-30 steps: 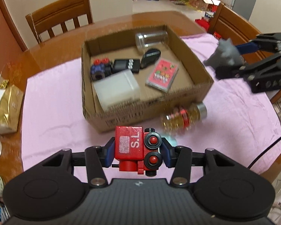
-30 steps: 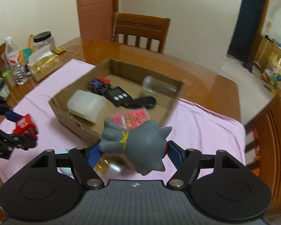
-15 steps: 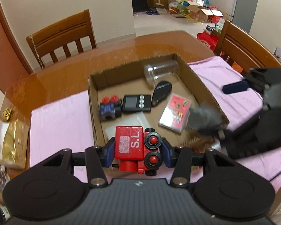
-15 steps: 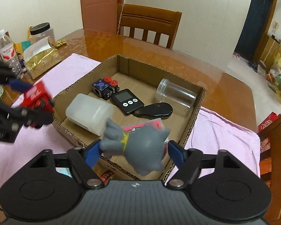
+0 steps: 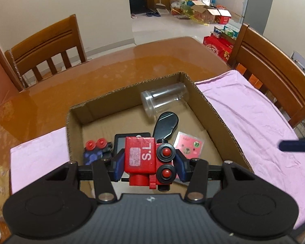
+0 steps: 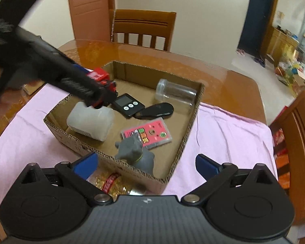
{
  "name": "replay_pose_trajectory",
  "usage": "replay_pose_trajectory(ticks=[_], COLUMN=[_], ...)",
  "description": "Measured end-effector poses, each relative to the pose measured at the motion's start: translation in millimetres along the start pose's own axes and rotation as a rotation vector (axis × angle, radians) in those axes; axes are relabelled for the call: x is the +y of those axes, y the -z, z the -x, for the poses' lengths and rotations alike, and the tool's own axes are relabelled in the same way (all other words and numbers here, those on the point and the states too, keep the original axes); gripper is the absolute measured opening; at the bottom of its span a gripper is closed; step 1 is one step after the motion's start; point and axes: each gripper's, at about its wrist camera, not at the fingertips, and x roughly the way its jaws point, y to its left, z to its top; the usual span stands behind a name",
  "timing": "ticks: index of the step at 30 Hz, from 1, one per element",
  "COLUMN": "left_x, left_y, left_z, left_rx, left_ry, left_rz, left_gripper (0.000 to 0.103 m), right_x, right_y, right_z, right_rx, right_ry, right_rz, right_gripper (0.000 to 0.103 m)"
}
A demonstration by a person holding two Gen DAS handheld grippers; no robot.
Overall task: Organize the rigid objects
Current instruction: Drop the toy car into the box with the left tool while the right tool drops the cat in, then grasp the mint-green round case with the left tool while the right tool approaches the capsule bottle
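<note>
Left gripper point(image 5: 148, 163) pinching red block toy train marked "S.L" point(image 5: 147, 162) above open brown cardboard box point(image 6: 183, 142). Right gripper point(image 6: 146, 165) spread wide, holding nothing; grey rubbery spiky figure point(image 6: 136, 152) inside box, beside pink card point(image 6: 150, 135), white plastic container point(image 6: 90, 121).

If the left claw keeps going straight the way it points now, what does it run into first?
Likely the black timer on the floor of the cardboard box, straight ahead of the red toy the left claw grips. Depth is uncertain; the dark blue toy sits just left of that line.
</note>
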Motion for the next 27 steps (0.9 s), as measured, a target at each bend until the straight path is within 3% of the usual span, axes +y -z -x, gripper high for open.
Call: replay_pose_trajectory(ticks=[5,6,7,9,10,17,27], left_x=[-1.1,0.9,3.5,7.4,8.4,12.0,19.1], left_y=[-5.2,-5.6,-6.0,-5.5,-4.3,3.9,54.2], left_z=[-23.9,-25.9,-26.9,-24.4,-20.6,1.1,36.9], left_rx=[0.022,0.018,0.019,-0.001,-0.021,-0.062,-0.101], left_ry=[0.005,0.006,0.013,0.018,0.011,-0.016,-0.045], left_rz=[0.005,0.027,0.047,0.073,0.076,0.033,0.031], left_gripper=[0.049,0.057,0.073,0.095,0.097,0.098,0.099], right_x=[-6.5,-7.1,-8.0,-9.8,-10.4,-10.1,9.7], right_y=[10.6,12.8,14.6,18.3,20.1,28.5,44.4], right_z=[4.4,5.5,6.2,7.5,7.8,3.3,-7.0], right_rx=[0.007,0.01,0.013,0.018,0.021,0.039,0.045], right_ry=[0.036,0.042,0.049,0.061,0.064,0.081,0.078], right_rz=[-0.055,-0.061,-0.066,-0.08,-0.086,-0.113,-0.105], right_gripper=[0.103,0.103,0.103,0.103,0.103,0.103,0.103])
